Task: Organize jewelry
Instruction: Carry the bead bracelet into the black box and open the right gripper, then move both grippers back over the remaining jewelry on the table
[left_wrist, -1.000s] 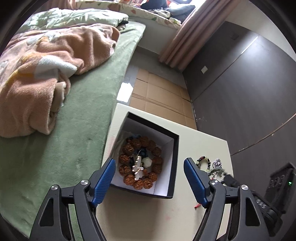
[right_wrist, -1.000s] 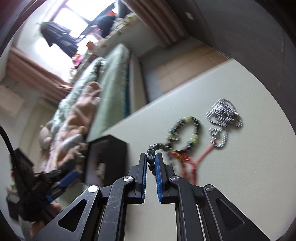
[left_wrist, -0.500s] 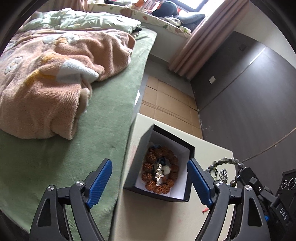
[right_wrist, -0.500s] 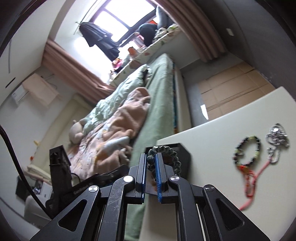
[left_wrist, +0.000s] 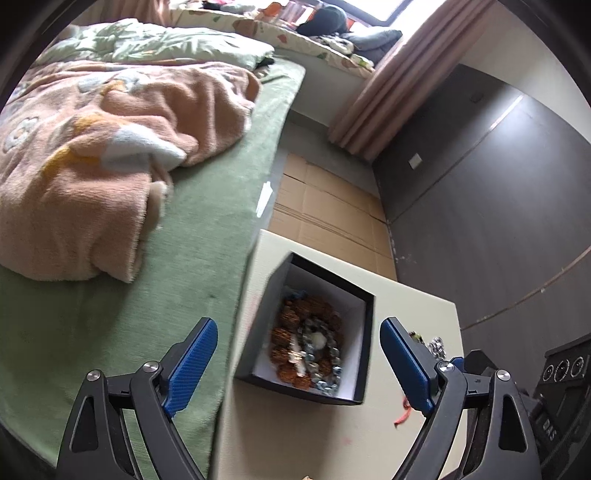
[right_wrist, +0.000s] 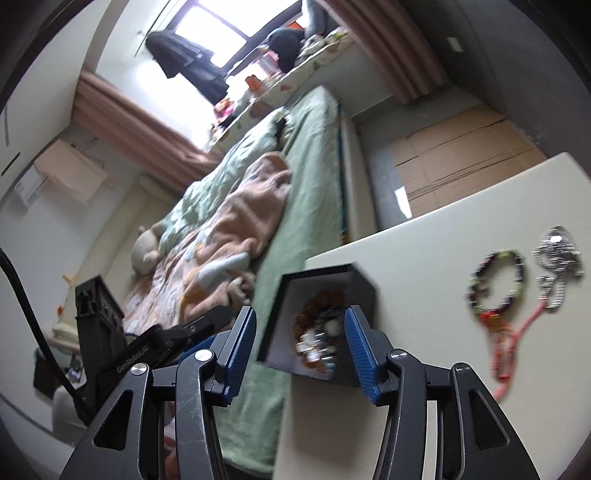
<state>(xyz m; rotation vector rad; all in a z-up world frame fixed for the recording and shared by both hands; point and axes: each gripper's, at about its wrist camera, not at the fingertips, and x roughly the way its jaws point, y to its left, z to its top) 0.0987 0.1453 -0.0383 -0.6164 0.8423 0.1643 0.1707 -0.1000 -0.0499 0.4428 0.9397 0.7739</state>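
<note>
We find the right tool (right_wrist: 300, 341) with its jaws apart and nothing between the pads; they have just been opening, and the grey-beaded bracelet (left_wrist: 325, 363) now lies inside the black box (left_wrist: 364, 354), on top of the brown-bead bracelet (left_wrist: 295, 332). The box stands at the bench (right_wrist: 424, 280) edge nearest the bed (left_wrist: 207, 236), directly ahead of this tool and just beyond its tips.

The left tool (left_wrist: 297, 360) is spread wide and holds nothing. It frames the box without touching it: one pad hangs over the bed side, the other past the box wall on the bench side.

Still loose on the bench are the dark-and-green bracelet (right_wrist: 496, 278), the red cord (right_wrist: 513, 339) trailing from it and the silver chain (right_wrist: 557, 264). In our judgement these are the next items. The relation that governs the coming move: they lie to the right of the right tool, well apart from the box and farther along the bench, with the cord's long axis running roughly towards the camera. In the left view only a glimpse of them (left_wrist: 436, 345) shows behind the right-hand pad. We judge the right hand the nearer; it would have to swing right, away from the box, to reach them.
</note>
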